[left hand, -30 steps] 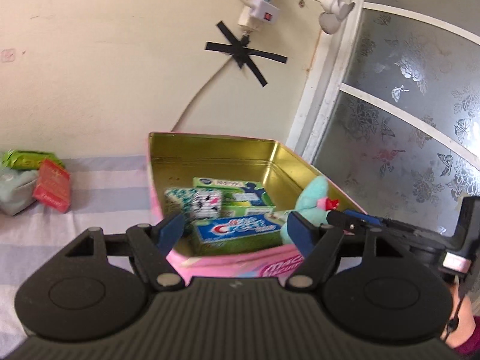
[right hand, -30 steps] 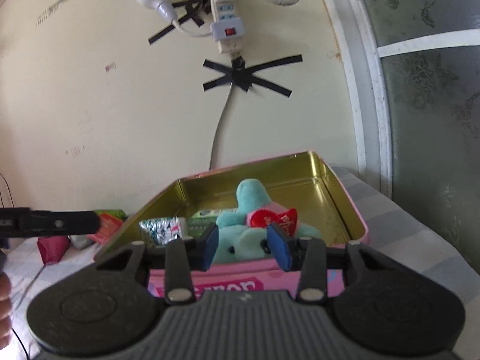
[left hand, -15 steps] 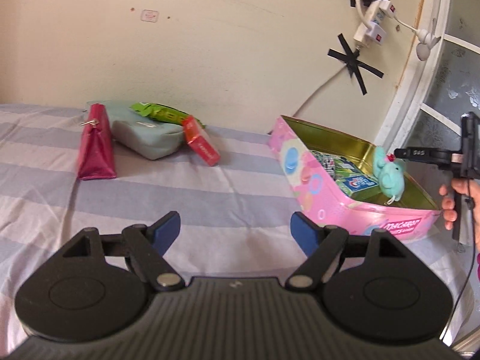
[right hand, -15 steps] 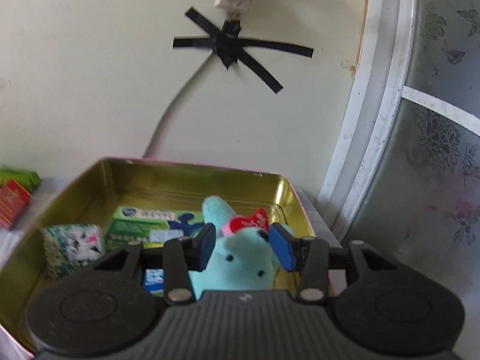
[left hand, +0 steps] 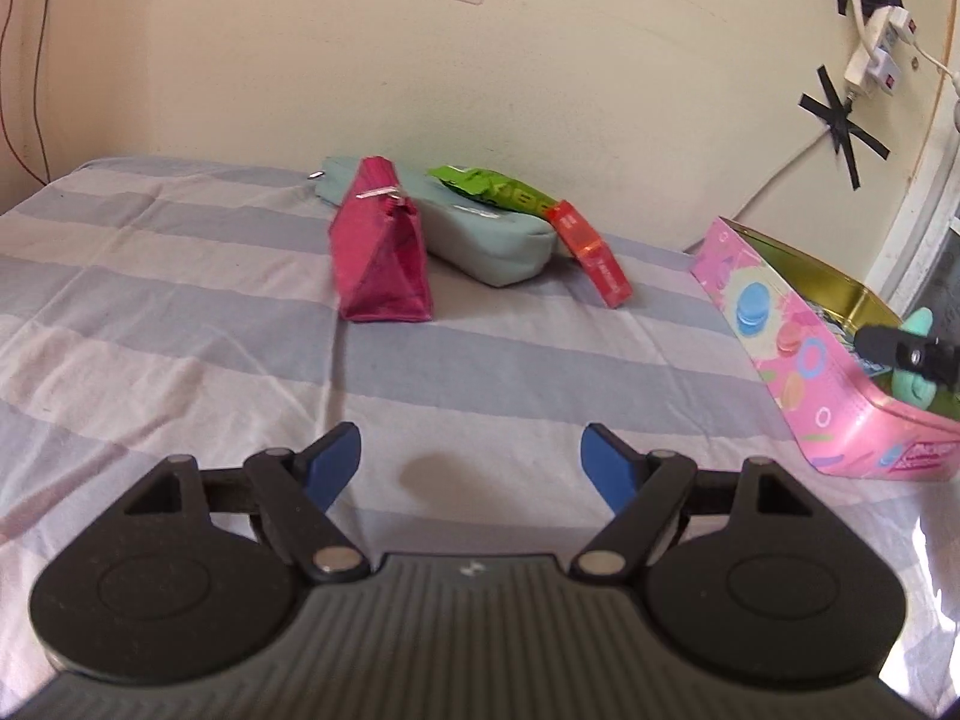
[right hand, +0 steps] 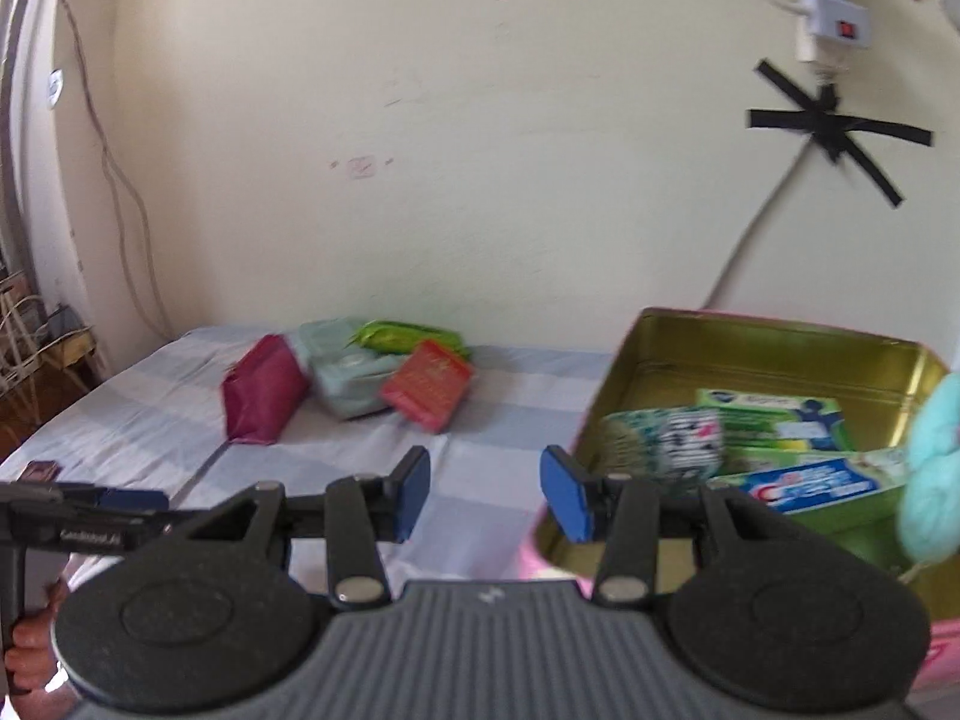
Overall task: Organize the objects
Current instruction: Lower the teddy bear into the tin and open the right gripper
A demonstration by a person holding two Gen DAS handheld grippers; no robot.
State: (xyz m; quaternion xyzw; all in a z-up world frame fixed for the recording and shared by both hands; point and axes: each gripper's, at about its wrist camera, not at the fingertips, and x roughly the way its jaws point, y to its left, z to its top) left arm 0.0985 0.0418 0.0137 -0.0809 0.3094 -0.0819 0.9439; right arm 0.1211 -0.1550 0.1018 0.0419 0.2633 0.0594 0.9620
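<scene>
A pink tin box with a gold inside stands on the striped bed at the right. It holds a teal plush toy, a Crest toothpaste box, a green box and a patterned pack. My left gripper is open and empty over the bedsheet. My right gripper is open and empty at the tin's left edge; the plush lies to its right. A magenta pouch, a pale blue pouch, a green packet and a red box lie near the wall.
The bed has a lilac and white striped sheet and abuts a cream wall. A power strip and taped cable hang on the wall above the tin. A small dark box lies at the bed's left edge.
My right gripper has opened, let go of the plush toy into the tin and swung left. My left gripper has pulled back from the tin and turned left toward the pouches.
</scene>
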